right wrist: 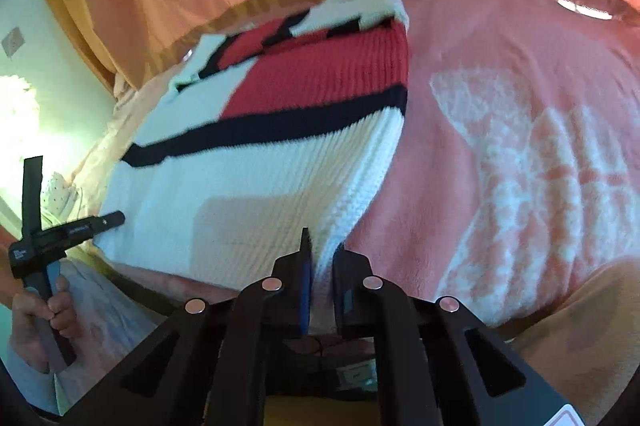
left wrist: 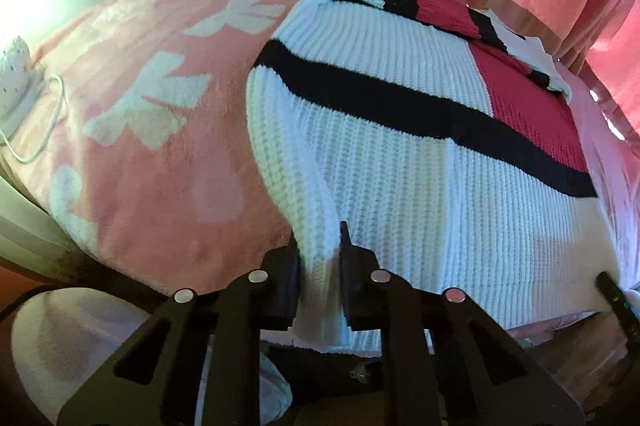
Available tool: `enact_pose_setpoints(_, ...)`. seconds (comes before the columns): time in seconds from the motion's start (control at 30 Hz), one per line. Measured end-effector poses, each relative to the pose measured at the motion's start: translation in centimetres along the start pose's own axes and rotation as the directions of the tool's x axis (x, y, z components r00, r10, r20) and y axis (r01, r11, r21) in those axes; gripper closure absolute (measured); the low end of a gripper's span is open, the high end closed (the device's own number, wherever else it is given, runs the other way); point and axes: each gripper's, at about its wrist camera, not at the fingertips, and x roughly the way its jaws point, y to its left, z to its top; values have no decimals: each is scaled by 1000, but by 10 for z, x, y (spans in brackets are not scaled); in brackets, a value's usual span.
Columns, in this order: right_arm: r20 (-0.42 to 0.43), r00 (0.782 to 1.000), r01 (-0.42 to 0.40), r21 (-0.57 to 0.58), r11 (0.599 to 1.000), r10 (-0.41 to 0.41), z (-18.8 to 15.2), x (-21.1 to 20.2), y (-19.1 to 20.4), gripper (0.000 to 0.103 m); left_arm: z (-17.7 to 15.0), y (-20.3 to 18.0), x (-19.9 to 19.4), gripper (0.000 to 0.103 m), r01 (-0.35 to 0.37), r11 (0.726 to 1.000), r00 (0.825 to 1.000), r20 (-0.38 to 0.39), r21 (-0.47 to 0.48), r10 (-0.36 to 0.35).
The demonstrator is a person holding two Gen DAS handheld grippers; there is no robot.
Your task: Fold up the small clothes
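Knit sweater (left wrist: 400, 153) flat on pink blanket (left wrist: 160, 145), near hem corners pinched by left gripper (left wrist: 320, 266) and right gripper (right wrist: 320, 262).

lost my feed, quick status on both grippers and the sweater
Left gripper shut on sweater hem corner. Right gripper shut on the other corner. Sweater flat on blanket. Nothing in the way.

Both black claws, left claw (left wrist: 319, 280) and right claw (right wrist: 321, 280), show round silver pivot pins.
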Motion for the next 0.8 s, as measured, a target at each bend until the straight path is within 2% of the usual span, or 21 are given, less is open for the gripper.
enact_pose_setpoints(0.1, 35, 999, -3, 6, 1000, 3, 5, -16, -2, 95, 0, -8, -14, 89, -12, 1000, 1000, 29, 24, 11)
enact_pose_setpoints(0.23, 67, 998, 10, 15, 1000, -11, 8, -35, -8, 96, -1, -14, -32, 90, 10, 999, 999, 49, 37, -11)
enact_pose_setpoints(0.37, 85, 996, 34, 20, 999, -35, 3, -59, -18, 96, -10, -12, -59, 91, 74, 997, 996, 54, 24, -75)
enact_pose_setpoints(0.63, 32, 997, 72, 24, 997, -73, -28, -106, -33, 97, -51, 0, -106, 91, 205, 979, 979, 17, -9, -205)
enact_pose_setpoints(0.8, -6, 998, 55, 13, 998, -55, -47, -130, -26, 97, -71, 8, -142, 91, 248, 969, 967, 62, -12, -247)
